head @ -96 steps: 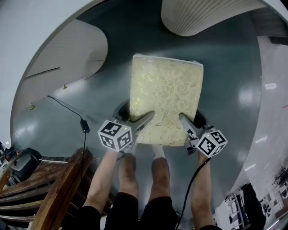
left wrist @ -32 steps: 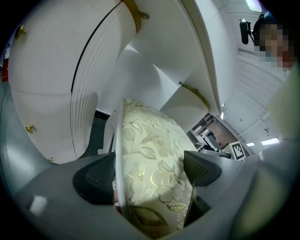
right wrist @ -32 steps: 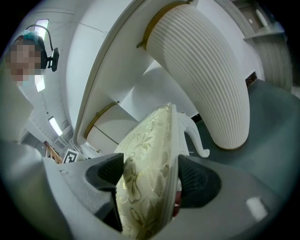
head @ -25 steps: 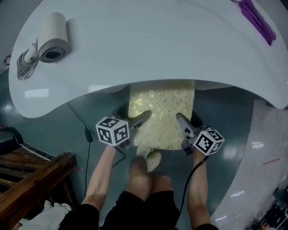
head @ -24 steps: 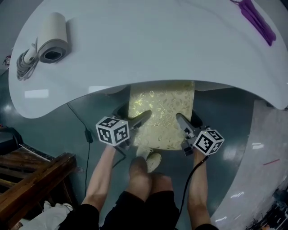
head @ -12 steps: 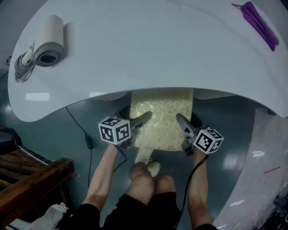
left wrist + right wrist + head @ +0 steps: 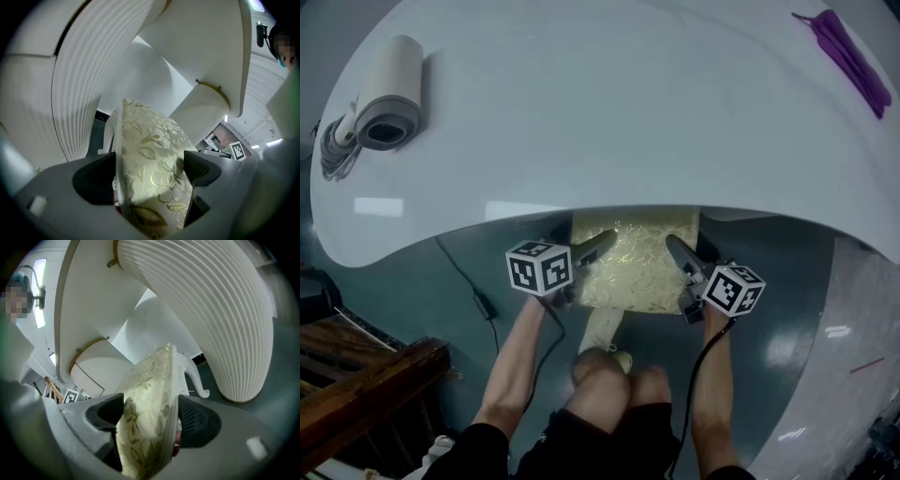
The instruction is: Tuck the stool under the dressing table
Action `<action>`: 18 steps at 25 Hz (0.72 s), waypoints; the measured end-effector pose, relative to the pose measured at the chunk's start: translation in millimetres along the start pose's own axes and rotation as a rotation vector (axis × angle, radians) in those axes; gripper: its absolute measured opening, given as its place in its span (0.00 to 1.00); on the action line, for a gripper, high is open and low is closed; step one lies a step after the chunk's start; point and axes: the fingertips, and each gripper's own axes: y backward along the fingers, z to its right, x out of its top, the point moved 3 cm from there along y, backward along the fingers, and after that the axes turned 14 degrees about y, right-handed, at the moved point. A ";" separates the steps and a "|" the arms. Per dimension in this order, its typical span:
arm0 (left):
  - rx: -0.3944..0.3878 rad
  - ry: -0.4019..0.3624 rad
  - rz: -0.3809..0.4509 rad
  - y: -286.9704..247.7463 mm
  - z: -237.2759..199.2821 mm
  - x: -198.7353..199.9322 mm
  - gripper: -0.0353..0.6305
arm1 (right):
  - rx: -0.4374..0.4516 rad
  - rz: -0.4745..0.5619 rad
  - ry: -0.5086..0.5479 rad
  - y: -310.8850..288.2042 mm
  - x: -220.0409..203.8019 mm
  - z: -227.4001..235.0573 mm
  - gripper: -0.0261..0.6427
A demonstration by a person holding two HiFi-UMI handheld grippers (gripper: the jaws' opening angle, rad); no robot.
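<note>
At 8 o'clock in the head view a wooden frame point(image 7: 366, 380) stands on the grey floor point(image 7: 403, 281), and a black cable point(image 7: 476, 298) runs over the floor beside it. The white table point(image 7: 609, 122) fills the upper half. On it a roll point(image 7: 389, 89) lies at 10 o'clock with a coiled cord point(image 7: 331, 150) touching its left side, and a purple strap point(image 7: 853, 56) lies at 1 o'clock. The stool point(image 7: 636, 270) sits at the middle of the table's 6 o'clock edge. Most of its gold-patterned seat is under the top, and only the near strip shows. The left tool point(image 7: 598, 246) grips that strip at its 9 o'clock side. In the left gripper view the left tool point(image 7: 147, 173) has its jaws clamped on the cushion edge of the stool point(image 7: 150, 145), one jaw on each face, with a ribbed pedestal point(image 7: 77, 89) of the table at 10 o'clock beyond it. The person's knees point(image 7: 614, 375) show at 6 o'clock below the stool. The right tool point(image 7: 678, 251) grips the strip at its 3 o'clock side. In the right gripper view the right tool point(image 7: 152, 420) is likewise clamped on the seat edge of the stool point(image 7: 145, 390). A white curved leg point(image 7: 196, 376) stands on the floor just beyond, and a second ribbed pedestal point(image 7: 225, 310) rises at 1 o'clock.
</note>
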 end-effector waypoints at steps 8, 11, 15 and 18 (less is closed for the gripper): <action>-0.002 0.013 -0.005 -17.0 -9.6 7.2 0.76 | 0.000 -0.010 -0.009 -15.0 1.9 13.9 0.59; -0.008 0.025 -0.020 -23.2 -10.8 8.8 0.75 | 0.000 -0.009 -0.025 -17.8 2.7 19.2 0.59; -0.008 0.034 -0.040 -27.7 -11.3 7.4 0.75 | 0.002 -0.015 -0.029 -19.7 3.8 21.7 0.59; 0.001 0.030 -0.045 -27.6 -11.7 8.1 0.75 | 0.003 -0.025 -0.029 -21.4 4.0 21.3 0.59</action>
